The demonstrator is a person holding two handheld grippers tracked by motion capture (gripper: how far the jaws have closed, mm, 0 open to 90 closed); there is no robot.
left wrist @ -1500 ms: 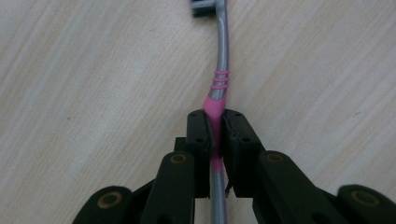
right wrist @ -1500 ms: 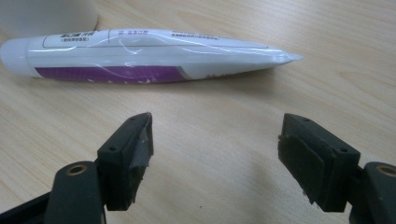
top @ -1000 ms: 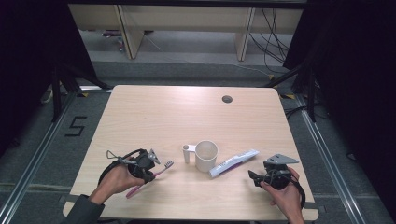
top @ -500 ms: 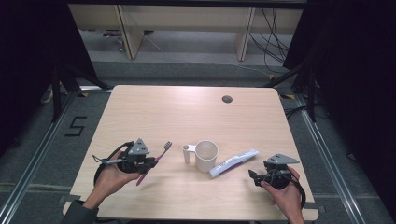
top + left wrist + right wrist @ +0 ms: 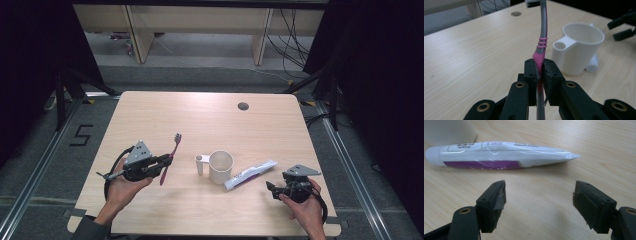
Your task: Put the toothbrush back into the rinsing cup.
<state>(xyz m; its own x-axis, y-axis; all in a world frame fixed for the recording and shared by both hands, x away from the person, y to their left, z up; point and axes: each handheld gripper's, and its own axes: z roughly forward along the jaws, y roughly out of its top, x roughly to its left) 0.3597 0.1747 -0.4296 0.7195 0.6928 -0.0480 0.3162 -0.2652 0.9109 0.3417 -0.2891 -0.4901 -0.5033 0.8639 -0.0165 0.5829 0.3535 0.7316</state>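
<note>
pink and grey toothbrush (image 5: 169, 159) pinched between the jaws of the left gripper (image 5: 161, 162), above the left part of the table (image 5: 150, 115), not touching the wood. long axis from near-left to far-right in the high view, a little tilted: bristle end far from the person and pointing toward the far edge, pink handle end near and low, past the jaws. in the left gripper view, toothbrush (image 5: 541, 45) straight up out of the jaws, pink part with three thin pink rings just above the pads, grey neck higher, dark bristles cut by the top edge. left gripper (image 5: 540, 72) pressed tight on the handle from both sides.

white cup (image 5: 220, 166) with a tube-shaped holder on its side just right of the toothbrush, upright, well apart from it. same cup (image 5: 580, 47) close behind the brush in the left gripper view.

white and purple toothpaste tube (image 5: 250, 174) flat on the table, just right of the cup, cap end toward the cup, flat crimped end toward far-right. on the tube (image 5: 496, 155) small dark print in a frame near the cap, too small to read; purple band along the lower side.

right gripper (image 5: 274, 190) low near the right front of the table, jaws spread wide, nothing between them. right gripper (image 5: 539, 195) near the tube, apart from it.
</note>
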